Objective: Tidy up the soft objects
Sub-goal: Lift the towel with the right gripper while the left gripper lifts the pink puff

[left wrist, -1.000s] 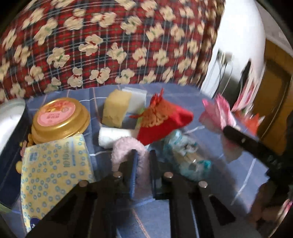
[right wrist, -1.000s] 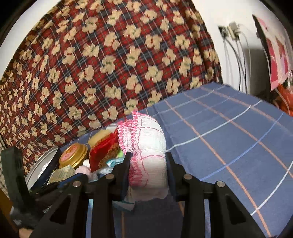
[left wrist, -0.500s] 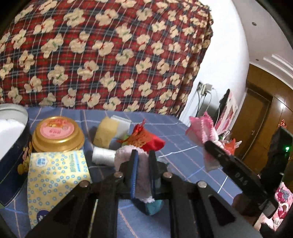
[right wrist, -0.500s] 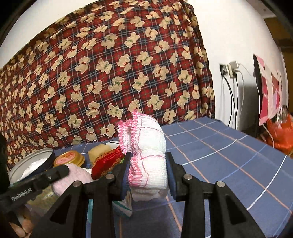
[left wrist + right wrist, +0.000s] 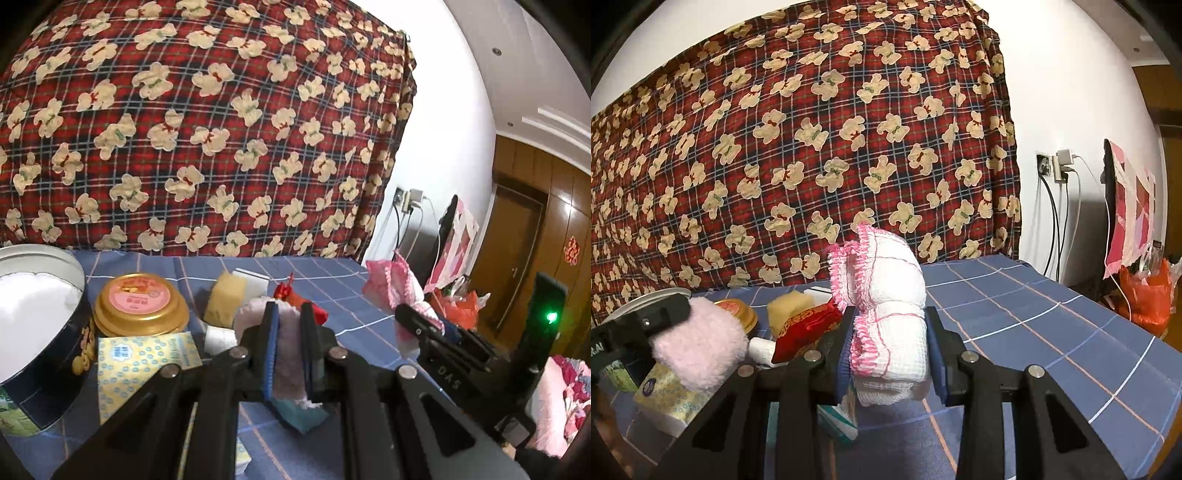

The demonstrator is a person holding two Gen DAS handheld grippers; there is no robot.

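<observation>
My left gripper (image 5: 290, 314) is shut on a fluffy pink puff (image 5: 290, 354), lifted above the blue checked table (image 5: 332, 284); in the right wrist view the same pink puff (image 5: 701, 350) shows at the left, held by the left gripper (image 5: 670, 321). My right gripper (image 5: 890, 317) is shut on a rolled white cloth with pink trim (image 5: 890, 306), also raised off the table. In the left wrist view that cloth (image 5: 395, 291) and the right gripper (image 5: 410, 317) appear to the right.
On the table lie a red embroidered pouch (image 5: 809, 328), a yellow sponge (image 5: 223, 299), a white roll (image 5: 218, 338), a gold-lidded jar (image 5: 138, 304), a yellow tissue pack (image 5: 140, 360) and a round tin (image 5: 37, 321). A teal packet (image 5: 301, 417) lies below. Bear-print fabric (image 5: 812, 147) hangs behind.
Both grippers have risen and tilted up with their loads. The pink puff came off the table. The table items now sit lower in both views.
</observation>
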